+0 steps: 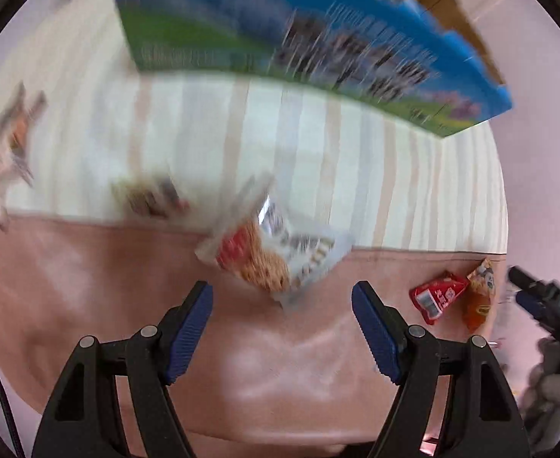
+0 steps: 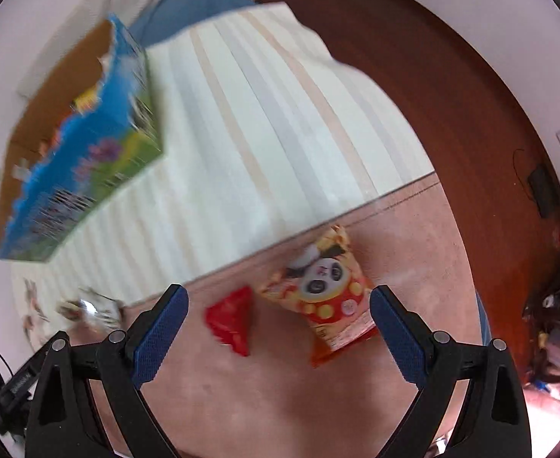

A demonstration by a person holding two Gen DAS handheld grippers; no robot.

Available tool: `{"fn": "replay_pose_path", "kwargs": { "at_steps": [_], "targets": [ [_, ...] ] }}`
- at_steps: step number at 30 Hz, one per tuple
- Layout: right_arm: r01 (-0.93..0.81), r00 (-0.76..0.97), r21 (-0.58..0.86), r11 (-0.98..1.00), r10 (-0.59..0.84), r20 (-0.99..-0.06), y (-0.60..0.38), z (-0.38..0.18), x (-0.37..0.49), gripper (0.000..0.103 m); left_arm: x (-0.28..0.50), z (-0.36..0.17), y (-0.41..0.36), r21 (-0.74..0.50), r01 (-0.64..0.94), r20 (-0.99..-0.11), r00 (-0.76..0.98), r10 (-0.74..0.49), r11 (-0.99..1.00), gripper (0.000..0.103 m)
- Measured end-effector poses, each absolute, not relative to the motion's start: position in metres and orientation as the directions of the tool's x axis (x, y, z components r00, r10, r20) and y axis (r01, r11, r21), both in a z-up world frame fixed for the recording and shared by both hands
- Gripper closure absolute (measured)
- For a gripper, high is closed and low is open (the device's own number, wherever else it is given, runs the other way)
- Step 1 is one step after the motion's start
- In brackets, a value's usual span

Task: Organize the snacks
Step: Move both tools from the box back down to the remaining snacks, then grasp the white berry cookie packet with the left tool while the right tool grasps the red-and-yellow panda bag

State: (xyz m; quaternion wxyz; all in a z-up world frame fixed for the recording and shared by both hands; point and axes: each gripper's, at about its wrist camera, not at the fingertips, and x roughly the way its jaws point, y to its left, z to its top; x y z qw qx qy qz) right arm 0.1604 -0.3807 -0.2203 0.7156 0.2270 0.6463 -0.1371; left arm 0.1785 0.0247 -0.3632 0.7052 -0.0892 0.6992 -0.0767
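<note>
Snacks [image 2: 83, 101] inside open blue cardboard box [image 2: 89, 152]

Soft, even daylight fills both views, with faint sheen on the pink cover [image 1: 280, 374] and almost no hard shadows. Motion blur smears the blue box [image 1: 280, 30] and the clear snack packet [image 1: 276, 252] in the left wrist view; the right view is somewhat sharper. Fisheye distortion bends straight stripes, and dark corners frame each picture.
</note>
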Motion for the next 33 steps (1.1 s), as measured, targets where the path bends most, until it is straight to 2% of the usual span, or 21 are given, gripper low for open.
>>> {"fn": "replay_pose_path", "kwargs": {
  "at_steps": [7,9,12,15,19,21,23,29,33],
  "targets": [
    [0.409,0.007,0.073,0.91,0.076,-0.997,-0.373,-0.269,0.168,0.007,0.176,-0.409,0.052,-0.4,-0.314,-0.896,-0.066,-0.44,0.861,0.029],
    [0.398,0.004,0.076,0.914,0.082,-0.997,-0.371,-0.273,0.17,0.02,0.177,-0.417,0.058,-0.42,-0.374,-0.88,-0.056,-0.472,0.827,0.029],
    [0.365,-0.006,0.051,0.929,0.058,-0.998,-0.365,-0.276,0.175,0.034,0.18,-0.431,0.062,-0.436,-0.453,-0.859,-0.05,-0.51,0.778,0.029],
    [0.349,-0.022,0.04,0.936,0.051,-0.998,-0.361,-0.28,0.178,0.034,0.184,-0.443,0.062,-0.467,-0.522,-0.827,-0.026,-0.561,0.713,0.029],
    [0.328,-0.046,0.043,0.944,0.061,-0.997,-0.35,-0.282,0.186,0.034,0.196,-0.453,0.057,-0.454,-0.55,-0.839,-0.001,-0.544,0.701,0.029],
    [0.318,-0.056,0.038,0.947,0.059,-0.997,-0.35,-0.282,0.185,0.034,0.202,-0.451,0.054,-0.428,-0.519,-0.866,0.003,-0.499,0.74,0.032],
    [0.313,-0.055,0.051,0.948,0.072,-0.996,-0.347,-0.282,0.189,0.034,0.21,-0.445,0.047,-0.377,-0.425,-0.909,-0.002,-0.417,0.823,0.039],
    [0.353,-0.024,0.148,0.924,0.167,-0.986,-0.351,-0.281,0.198,0.035,0.209,-0.428,-0.013,-0.151,0.052,-0.989,0.001,-0.151,0.987,0.04],
    [0.349,-0.02,0.194,0.917,0.214,-0.977,-0.343,-0.283,0.205,0.035,0.196,-0.435,-0.039,-0.038,0.235,-0.999,0.001,-0.039,0.971,0.04]
  ]
}}
